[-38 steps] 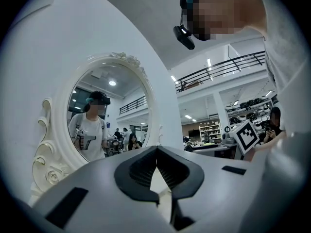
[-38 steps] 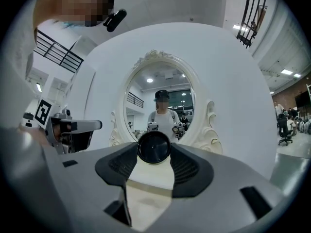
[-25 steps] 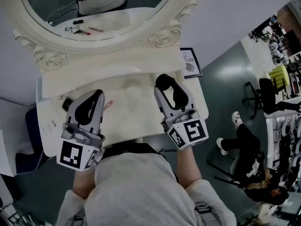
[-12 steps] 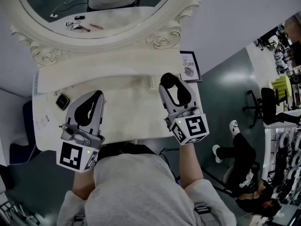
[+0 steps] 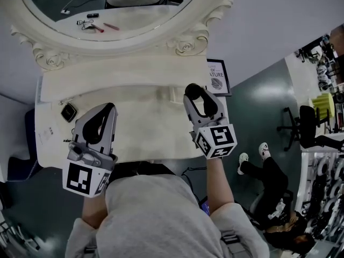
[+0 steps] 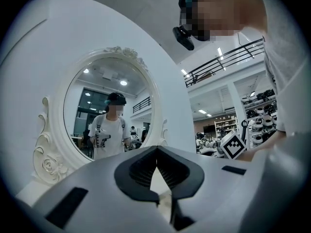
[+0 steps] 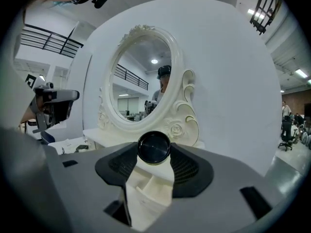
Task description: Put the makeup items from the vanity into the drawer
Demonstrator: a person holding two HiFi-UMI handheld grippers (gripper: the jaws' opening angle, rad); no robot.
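Hovering over the back right of the cream desk (image 5: 145, 120) with the right hand-held gripper (image 5: 196, 90), spread wide and clamped on a round black compact (image 7: 154, 147) right at the fingertips, pads pressing on both sides

Looking past that compact onto an open drawer (image 7: 146, 186) with dividers inside, just below the jaws and in front of the raised back shelf (image 5: 123, 71)

Holding the left hand-held gripper (image 5: 110, 109) over the left half of the desk, pinched together at the tips with nothing in between

Plenty of bare top between the two tools and out toward the front edge, which runs tight against the person's grey shirt (image 5: 156, 214)

Less room on the right: close to the desk's right edge there, with a framed sign (image 5: 217, 75) just behind and to the right of that gripper

Hemmed in at the back by the oval mirror (image 5: 107, 4) and its carved frame, rising straight off the shelf

Spotting a small black square case (image 5: 69, 112) at the far left of the desk, near the left edge and well apart from the drawer

Reflected in the glass, a red pencil (image 5: 111, 26) and a few small dark bits, too small to tell

Off the desk to the right, a seated person (image 5: 269, 171) and a chair (image 5: 306, 117) on the dark floor, well clear of both grippers
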